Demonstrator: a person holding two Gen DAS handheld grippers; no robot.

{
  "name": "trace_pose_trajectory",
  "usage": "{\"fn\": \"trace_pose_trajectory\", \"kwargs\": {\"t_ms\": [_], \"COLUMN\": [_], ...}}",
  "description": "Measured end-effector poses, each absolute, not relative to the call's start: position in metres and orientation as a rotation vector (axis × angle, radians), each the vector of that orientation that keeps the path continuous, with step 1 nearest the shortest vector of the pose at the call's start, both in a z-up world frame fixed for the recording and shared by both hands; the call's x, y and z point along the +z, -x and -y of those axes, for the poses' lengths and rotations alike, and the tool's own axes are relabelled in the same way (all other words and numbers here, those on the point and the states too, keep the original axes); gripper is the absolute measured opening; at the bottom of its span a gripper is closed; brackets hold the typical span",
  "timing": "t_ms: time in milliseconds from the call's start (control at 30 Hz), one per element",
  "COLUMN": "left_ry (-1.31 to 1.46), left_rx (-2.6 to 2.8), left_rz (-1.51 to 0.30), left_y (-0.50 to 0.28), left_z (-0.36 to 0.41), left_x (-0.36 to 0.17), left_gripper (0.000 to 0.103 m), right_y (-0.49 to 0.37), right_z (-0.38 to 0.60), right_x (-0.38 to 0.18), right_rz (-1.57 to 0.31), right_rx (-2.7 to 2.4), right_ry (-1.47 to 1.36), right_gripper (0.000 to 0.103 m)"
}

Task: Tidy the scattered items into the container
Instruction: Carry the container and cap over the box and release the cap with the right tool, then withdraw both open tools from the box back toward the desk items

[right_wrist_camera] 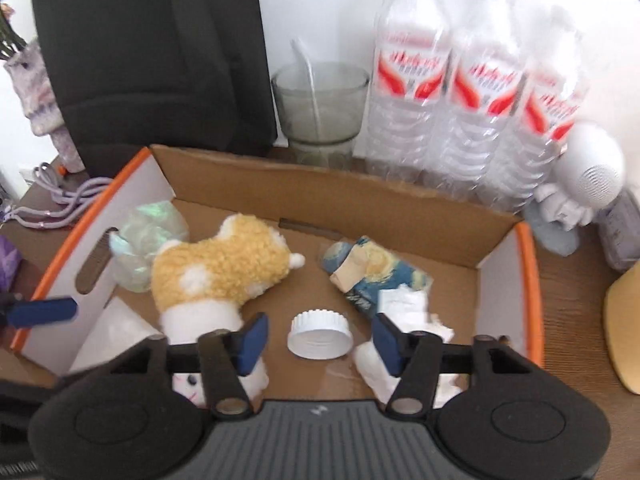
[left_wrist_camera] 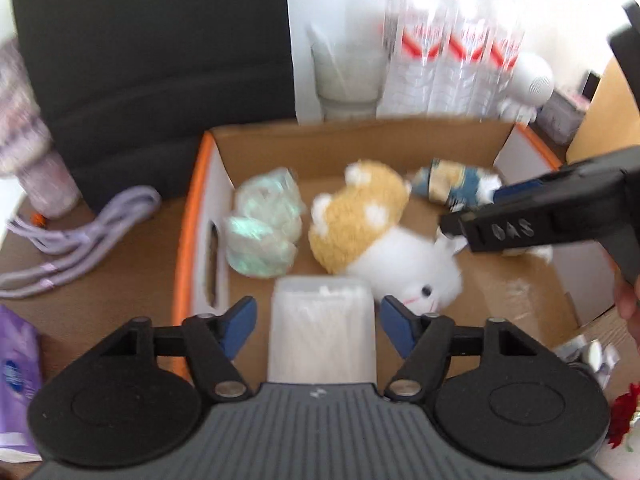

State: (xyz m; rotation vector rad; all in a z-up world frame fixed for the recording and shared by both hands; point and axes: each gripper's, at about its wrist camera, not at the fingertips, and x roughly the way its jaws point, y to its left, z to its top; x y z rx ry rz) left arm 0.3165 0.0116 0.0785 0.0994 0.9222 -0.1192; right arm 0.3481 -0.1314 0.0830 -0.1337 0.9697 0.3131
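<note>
Place: a home, at a cluttered wooden desk set against a white wall.
Drinks: a shrink-wrapped pack of water bottles stands at the wall, beside a glass jar.
Personal things: a black backpack leans behind the desk; a lilac charging cable lies coiled near it.
Soft goods: a plush toy lies in a cardboard box with orange edging.
Toiletries: a clear tub of cotton swabs and a purple wipes packet.
Decor: a small white astronaut figure and a knitted vase.
</note>
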Motion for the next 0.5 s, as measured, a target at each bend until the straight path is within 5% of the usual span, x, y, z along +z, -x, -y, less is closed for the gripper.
{"fn": "trace_pose_trajectory", "kwargs": {"t_ms": [300, 500], "left_ry": [0.005, 0.067], "left_rx": [-0.048, 0.014], "left_rz": [-0.836, -0.537], "left_y": [-0.267, -0.186], "left_z": [-0.023, -0.025], "left_x": [0.146, 0.142], "left_gripper": [0.096, 0.101], "right_y": [-0.274, -0.194], "right_z": [0.169, 0.18], "right_x": [0.161, 0.162], "right_rz": [-0.84, -0.661], "right_rx": [0.262, 0.217], "right_ry": [0.071, 0.065], "right_gripper": [0.082, 0.089]}}
